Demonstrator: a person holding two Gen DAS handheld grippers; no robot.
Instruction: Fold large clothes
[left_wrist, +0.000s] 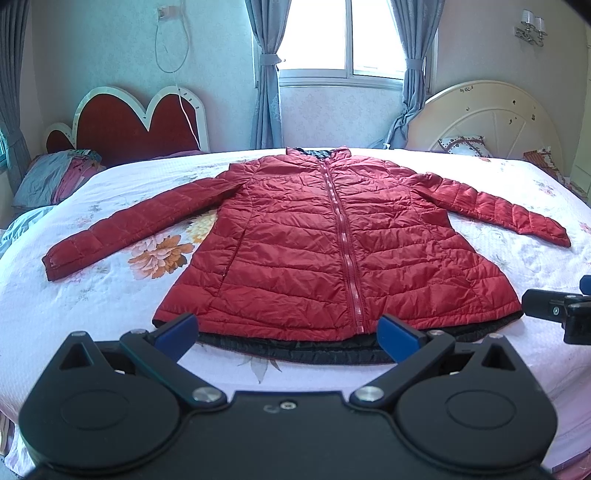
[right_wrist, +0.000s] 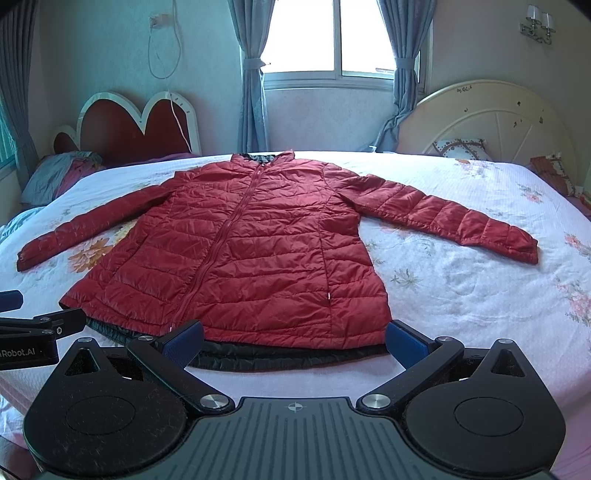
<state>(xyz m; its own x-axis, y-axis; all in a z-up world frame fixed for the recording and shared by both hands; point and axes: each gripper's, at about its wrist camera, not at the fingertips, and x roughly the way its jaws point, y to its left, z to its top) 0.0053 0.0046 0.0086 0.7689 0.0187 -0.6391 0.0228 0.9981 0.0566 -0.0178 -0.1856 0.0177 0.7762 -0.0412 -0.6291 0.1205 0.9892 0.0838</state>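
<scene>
A red quilted jacket (left_wrist: 325, 240) (right_wrist: 243, 251) lies flat and zipped on the bed, front up, both sleeves spread out to the sides, with a black lining showing along its hem. My left gripper (left_wrist: 288, 334) is open just short of the hem near the zipper's bottom end, nothing between its blue pads. Over the hem's right half my right gripper (right_wrist: 295, 339) hovers open and empty too. Each gripper's black frame shows at the edge of the other's view: the right gripper (left_wrist: 554, 306) and the left gripper (right_wrist: 40, 325).
The bed (left_wrist: 92, 306) has a white floral sheet. Behind it stand a red heart-shaped headboard (left_wrist: 129, 122), a cream round headboard (left_wrist: 495, 118), pillows (left_wrist: 55, 177), and a curtained window (left_wrist: 332, 37). A white cable (left_wrist: 184, 107) hangs down the wall.
</scene>
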